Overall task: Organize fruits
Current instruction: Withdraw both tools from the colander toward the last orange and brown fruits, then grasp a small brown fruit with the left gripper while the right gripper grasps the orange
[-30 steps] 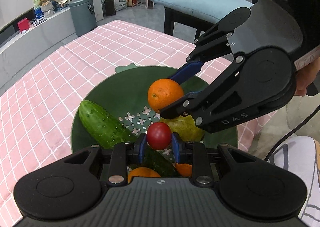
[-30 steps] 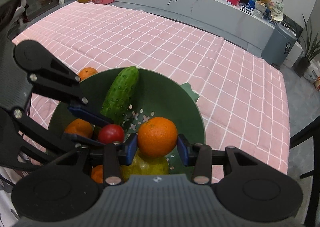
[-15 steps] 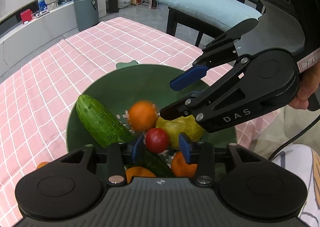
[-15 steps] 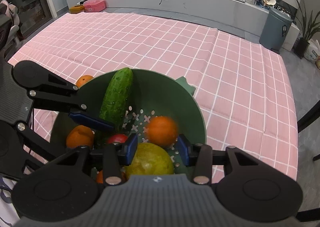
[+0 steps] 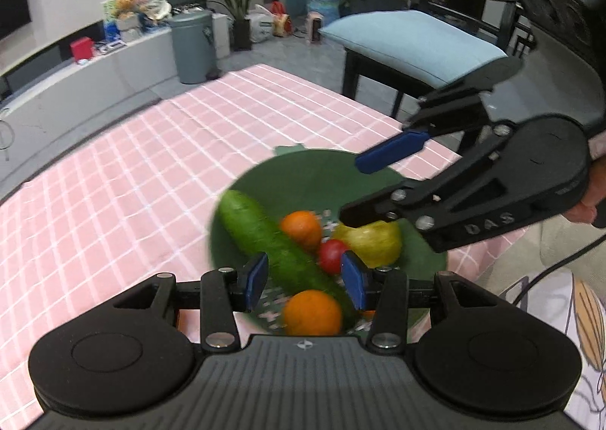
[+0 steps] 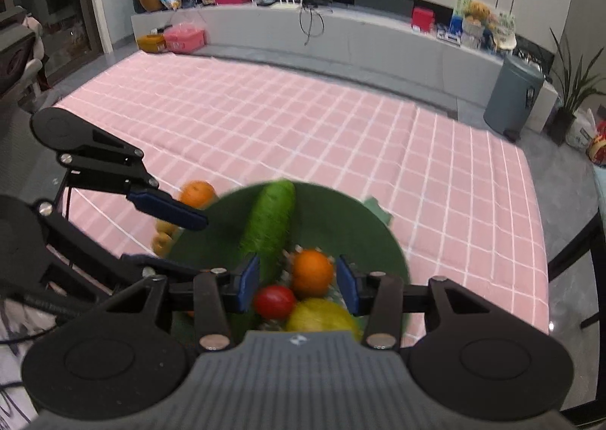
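Note:
A green colander (image 5: 314,172) (image 6: 341,210) on the pink checked cloth holds a cucumber (image 5: 272,240) (image 6: 270,225), an orange (image 5: 301,227) (image 6: 312,272), a red tomato (image 5: 331,255) (image 6: 274,301), a yellow-green fruit (image 5: 373,242) (image 6: 322,318) and a second orange (image 5: 312,312). My left gripper (image 5: 305,280) is open and empty above the bowl's near side. My right gripper (image 6: 299,288) is open and empty above the fruit; it shows in the left wrist view (image 5: 375,183) too.
Another orange (image 6: 197,193) and a brownish fruit (image 6: 164,235) lie on the cloth (image 6: 303,134) left of the colander. A chair with a blue cushion (image 5: 413,41) stands beyond the table. A grey bin (image 6: 513,100) stands on the floor.
My right gripper let go of the orange, which dropped into the colander. My left gripper opened and released the tomato among the fruit. Both grippers have lifted and pulled back.

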`<state>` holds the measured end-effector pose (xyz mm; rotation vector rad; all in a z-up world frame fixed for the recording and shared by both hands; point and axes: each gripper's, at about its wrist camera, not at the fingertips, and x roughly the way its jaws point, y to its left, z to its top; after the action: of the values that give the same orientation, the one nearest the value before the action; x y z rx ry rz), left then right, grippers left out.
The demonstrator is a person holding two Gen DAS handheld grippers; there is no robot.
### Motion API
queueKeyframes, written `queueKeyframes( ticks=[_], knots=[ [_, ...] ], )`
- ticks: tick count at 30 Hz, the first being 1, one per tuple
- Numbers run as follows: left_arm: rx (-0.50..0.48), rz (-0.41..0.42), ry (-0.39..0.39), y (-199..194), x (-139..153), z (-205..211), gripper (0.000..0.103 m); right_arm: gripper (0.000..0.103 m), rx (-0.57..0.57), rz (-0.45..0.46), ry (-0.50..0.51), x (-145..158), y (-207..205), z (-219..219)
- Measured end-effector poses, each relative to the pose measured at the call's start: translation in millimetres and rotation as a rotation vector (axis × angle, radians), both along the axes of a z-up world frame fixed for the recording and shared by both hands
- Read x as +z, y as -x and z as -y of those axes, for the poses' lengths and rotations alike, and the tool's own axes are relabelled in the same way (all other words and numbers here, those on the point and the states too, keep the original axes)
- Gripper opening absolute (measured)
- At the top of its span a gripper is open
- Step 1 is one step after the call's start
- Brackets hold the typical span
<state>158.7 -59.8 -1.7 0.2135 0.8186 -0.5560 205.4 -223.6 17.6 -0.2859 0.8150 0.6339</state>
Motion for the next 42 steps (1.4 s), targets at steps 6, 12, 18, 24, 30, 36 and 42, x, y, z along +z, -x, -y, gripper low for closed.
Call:
queueKeyframes(
  ticks=[6,12,18,24,30,36,42],
  knots=[
    [0.084,0.009,-0.007,1,10,-37,0.053,0.042,0.06,0.042,-0.023,10,20,-32],
    [0.145,-0.003,-0.021,4,5,-72,0.053,0.041,0.171,0.07,0.002,10,34,-70],
    [0.199,-0.031,-0.037,3,-15,-101,0.047,0.037,0.237,0.064,0.041,-4,33,-103],
    [0.256,-0.065,0.001,-3,-34,-126,0.041,0.036,0.259,0.066,0.099,-21,19,-131],
    [0.282,-0.093,0.041,-11,-56,-138,0.04,0.036,0.266,0.057,0.148,-37,2,-152],
    [0.3,-0.148,0.1,-22,-73,-146,0.04,0.036,0.287,0.038,0.207,-55,-15,-170],
    [0.309,-0.193,0.114,-32,-83,-150,0.04,0.037,0.314,0.015,0.249,-68,-28,-177]
  ],
)
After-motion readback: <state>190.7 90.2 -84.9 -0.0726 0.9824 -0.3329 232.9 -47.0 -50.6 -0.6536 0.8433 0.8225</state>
